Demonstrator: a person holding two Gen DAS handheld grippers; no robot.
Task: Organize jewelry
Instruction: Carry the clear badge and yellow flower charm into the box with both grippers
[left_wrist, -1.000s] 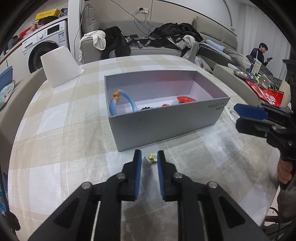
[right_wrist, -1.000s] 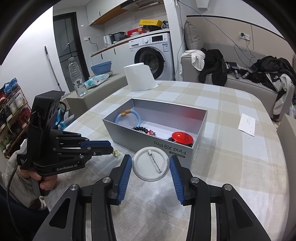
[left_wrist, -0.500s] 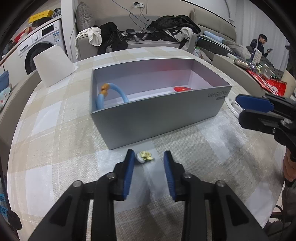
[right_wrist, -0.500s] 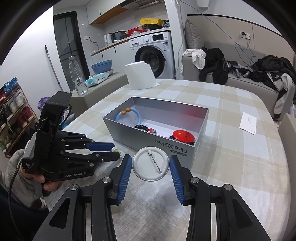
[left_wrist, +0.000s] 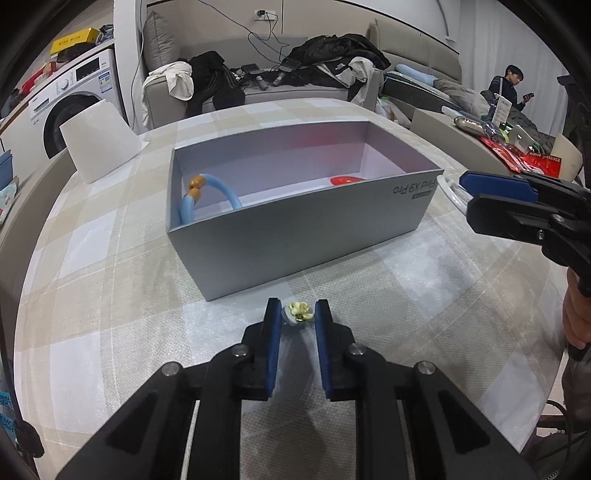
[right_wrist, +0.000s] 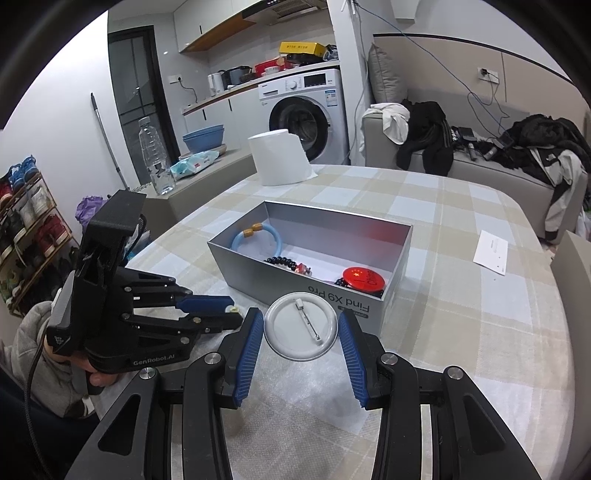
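Four pieces already in grey box (right_wrist: 369, 308); left tool (left_wrist: 297, 314) closing around flower earring (left_wrist: 300, 311) on bench (left_wrist: 110, 295), right tool (right_wrist: 301, 328) gripping white pin badge (right_wrist: 301, 326), both unboxed.

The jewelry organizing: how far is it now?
Done: blue bangle, dark beads and red badge lie in the grey box. In hand: right gripper holds the white pin badge; left gripper is closing around the small yellow flower piece. Left: boxing both.

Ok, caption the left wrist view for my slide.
Left claw closing on a small yellow flower trinket on the checked tablecloth, before the grey box.
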